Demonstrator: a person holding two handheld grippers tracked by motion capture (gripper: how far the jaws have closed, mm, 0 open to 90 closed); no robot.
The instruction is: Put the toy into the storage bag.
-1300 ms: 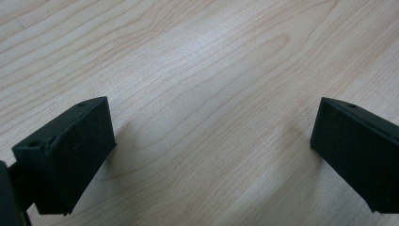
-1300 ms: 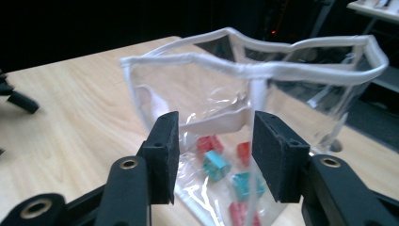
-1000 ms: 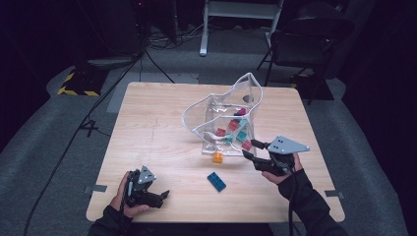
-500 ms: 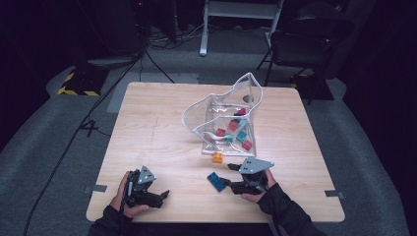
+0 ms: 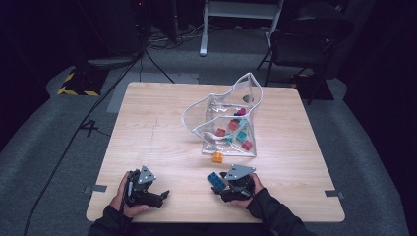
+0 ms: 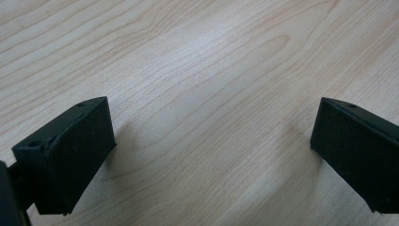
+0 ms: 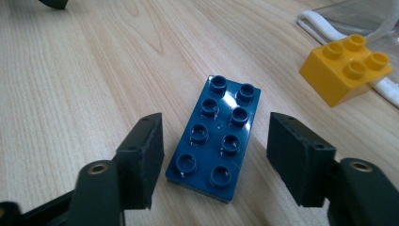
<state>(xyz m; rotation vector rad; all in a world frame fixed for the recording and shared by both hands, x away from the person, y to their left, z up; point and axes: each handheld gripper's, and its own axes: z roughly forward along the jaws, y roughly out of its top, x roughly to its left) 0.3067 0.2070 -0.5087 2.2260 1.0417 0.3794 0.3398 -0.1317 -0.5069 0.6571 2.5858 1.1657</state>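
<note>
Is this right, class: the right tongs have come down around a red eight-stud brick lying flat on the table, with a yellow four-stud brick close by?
Not quite: the eight-stud brick is dark blue, not red, as the right gripper view shows. The rest stands: the right tongs, whose jaws have just been opening, straddle it without touching, it lies flat on the table, and the yellow four-stud brick sits nearby.

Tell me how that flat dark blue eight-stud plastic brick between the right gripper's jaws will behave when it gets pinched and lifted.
The dark blue eight-stud plastic brick looks rigid, so it probably won't flex. Its glossy sides may slip against the pads unless squeezed squarely. Lying flat and low on the wooden table, it is unlikely to roll or tip, and it seems light.
</note>
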